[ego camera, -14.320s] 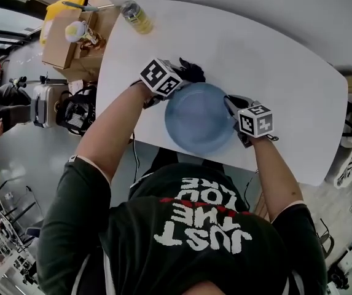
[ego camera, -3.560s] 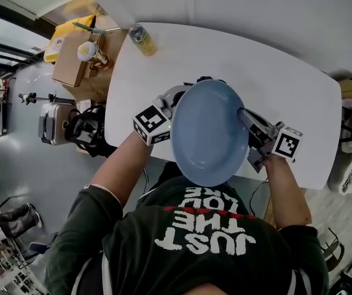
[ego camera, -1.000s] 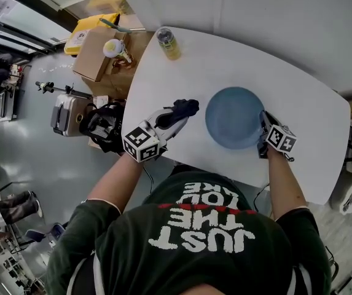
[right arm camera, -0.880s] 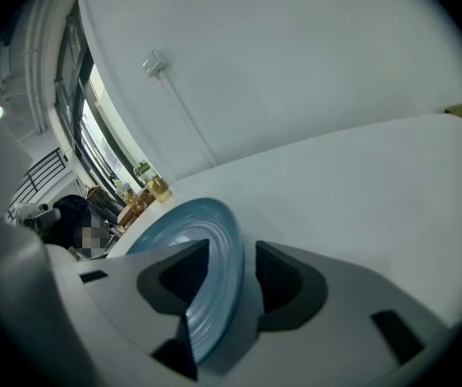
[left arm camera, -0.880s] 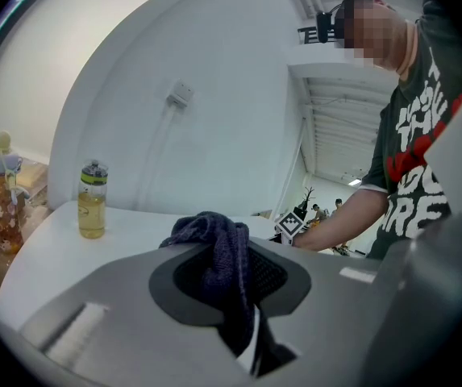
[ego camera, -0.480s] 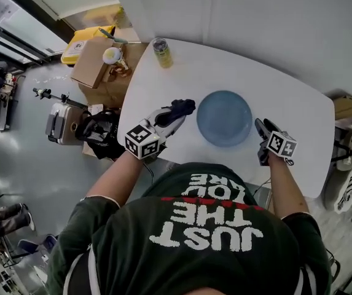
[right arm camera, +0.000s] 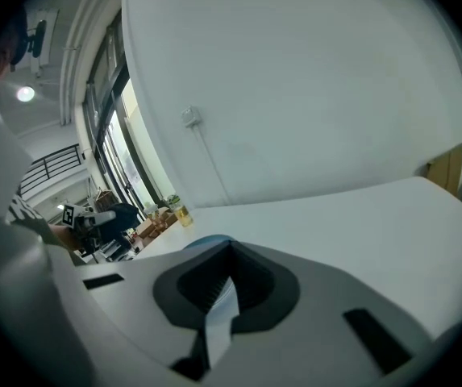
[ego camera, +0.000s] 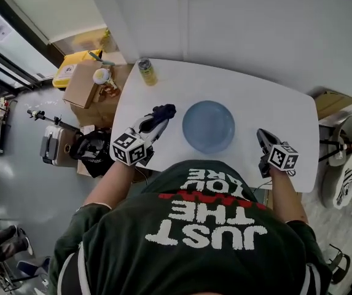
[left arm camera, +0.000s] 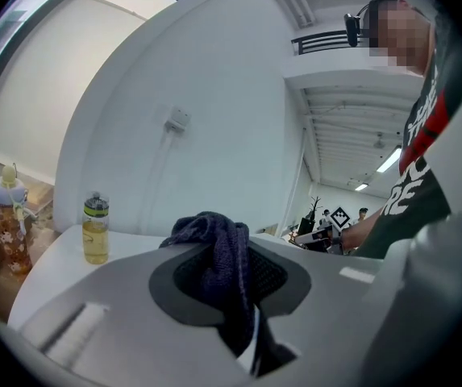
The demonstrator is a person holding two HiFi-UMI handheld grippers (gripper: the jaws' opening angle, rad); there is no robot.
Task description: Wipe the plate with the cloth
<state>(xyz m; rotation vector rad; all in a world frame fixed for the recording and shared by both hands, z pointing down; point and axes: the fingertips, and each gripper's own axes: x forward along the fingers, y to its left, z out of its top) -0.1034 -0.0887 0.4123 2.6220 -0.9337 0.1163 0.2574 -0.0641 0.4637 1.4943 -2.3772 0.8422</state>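
Observation:
The blue plate (ego camera: pixel 208 126) lies flat on the white table (ego camera: pixel 274 106); in the right gripper view only a sliver of its rim (right arm camera: pixel 206 240) shows. My left gripper (ego camera: pixel 157 117) hovers left of the plate, clear of it, shut on a bunched dark blue cloth (ego camera: pixel 163 110). In the left gripper view the cloth (left arm camera: pixel 218 252) hangs out of the pinched jaws of the left gripper (left arm camera: pixel 231 297). My right gripper (ego camera: pixel 261 135) hangs right of the plate, well apart from it. Its jaws have just been closing, and the right gripper (right arm camera: pixel 218 285) holds nothing.
A bottle of yellow drink (ego camera: pixel 145 71) stands at the table's far left corner and also shows as the bottle (left arm camera: pixel 95 230). A cardboard box (ego camera: pixel 82 85) with a small figure bottle stands off the table's left edge. A white wall runs behind.
My right gripper has left the plate's right rim and drawn back to the right and upward. The left gripper has risen slightly, still holding the cloth. The plate stays put.

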